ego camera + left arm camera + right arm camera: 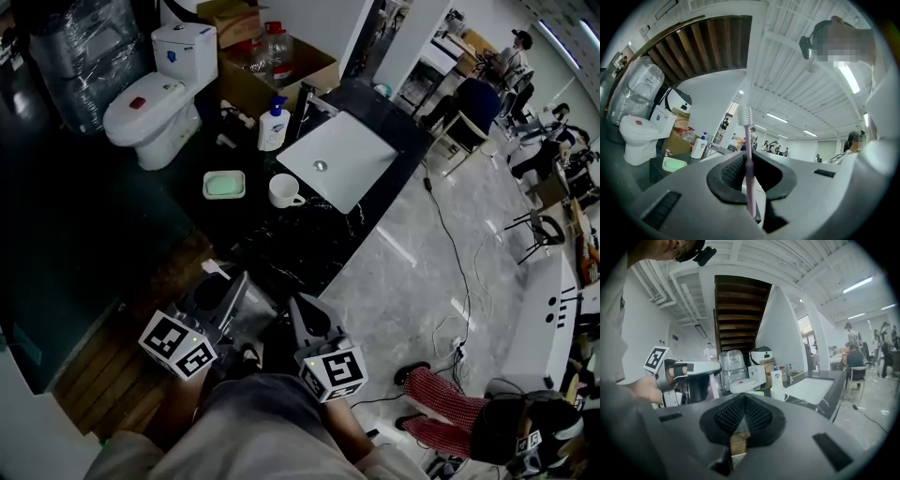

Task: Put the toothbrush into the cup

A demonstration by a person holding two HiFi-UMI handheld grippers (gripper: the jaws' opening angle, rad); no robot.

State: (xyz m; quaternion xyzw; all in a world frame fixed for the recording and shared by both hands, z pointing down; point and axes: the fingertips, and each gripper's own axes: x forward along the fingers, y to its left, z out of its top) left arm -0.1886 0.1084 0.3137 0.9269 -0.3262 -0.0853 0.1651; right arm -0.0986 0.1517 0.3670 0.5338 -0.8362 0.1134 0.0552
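While the left gripper pinches the toothbrush upright and the right gripper sits pressed together, empty, we approach the cup at 1 o'clock, handle down.

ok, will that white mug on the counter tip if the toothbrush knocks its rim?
Probably not: the mug looks squat and wide-based, likely ceramic, so fairly heavy. It may slide on the glossy black counter. The slim toothbrush probably flexes first.

Left hand-held gripper clamped, right hand-held gripper closed
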